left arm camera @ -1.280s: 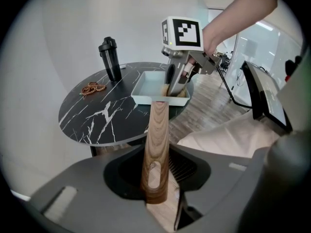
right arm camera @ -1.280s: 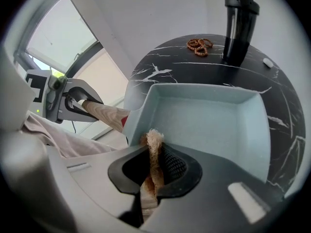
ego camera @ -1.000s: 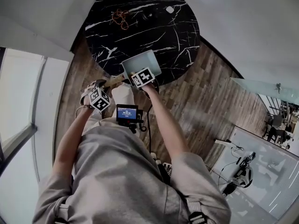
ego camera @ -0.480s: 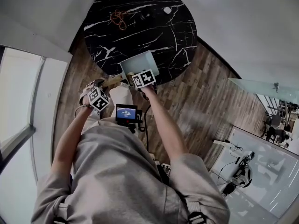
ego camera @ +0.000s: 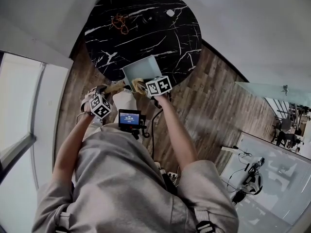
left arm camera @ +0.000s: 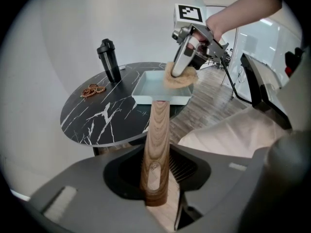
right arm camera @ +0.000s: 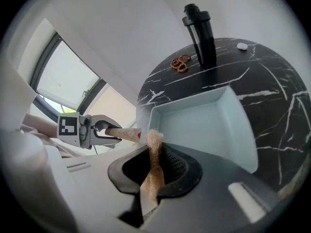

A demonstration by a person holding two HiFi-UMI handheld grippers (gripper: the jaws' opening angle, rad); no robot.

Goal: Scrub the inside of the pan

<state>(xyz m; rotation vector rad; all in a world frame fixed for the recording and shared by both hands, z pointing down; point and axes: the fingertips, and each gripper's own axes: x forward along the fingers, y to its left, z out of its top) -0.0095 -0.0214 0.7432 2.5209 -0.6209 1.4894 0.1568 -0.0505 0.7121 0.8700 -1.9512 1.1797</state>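
right gripper (right arm camera: 148, 182) pinches a tan scrubber (right arm camera: 154, 141) at the pan (right arm camera: 206, 130).

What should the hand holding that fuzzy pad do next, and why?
Probably lower the right gripper so its scrub pad presses onto the floor of the square pan. The pad hangs at the pan's near rim, seemingly off the bottom. The left gripper, whose jaws have just tightened slightly, grips the wooden handle and steadies the pan.
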